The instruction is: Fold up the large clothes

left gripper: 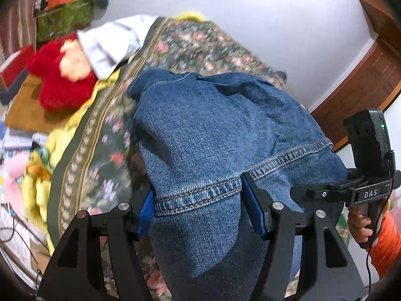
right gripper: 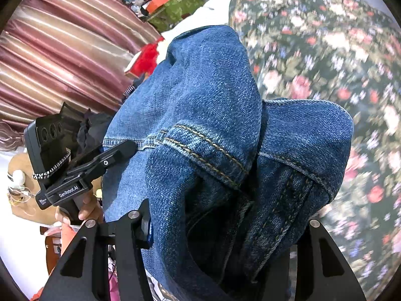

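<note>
Left wrist view: my left gripper (left gripper: 200, 208) pinches a stitched hem of the denim garment (left gripper: 220, 130), blue pads (left gripper: 253, 208) pressed on either side of the fold. Right wrist view: my right gripper (right gripper: 220, 225) is buried in bunched denim (right gripper: 200, 115); I judge it is gripping cloth too, though its pads are mostly hidden. Both ends hang lifted above the floral bedspread (left gripper: 105, 135). I judge I am mid-fold, carrying the edge over; next I must lower both ends together and lay them flat.

Blue denim jeans (left gripper: 213, 130); dark floral bedspread (right gripper: 325, 50).
</note>
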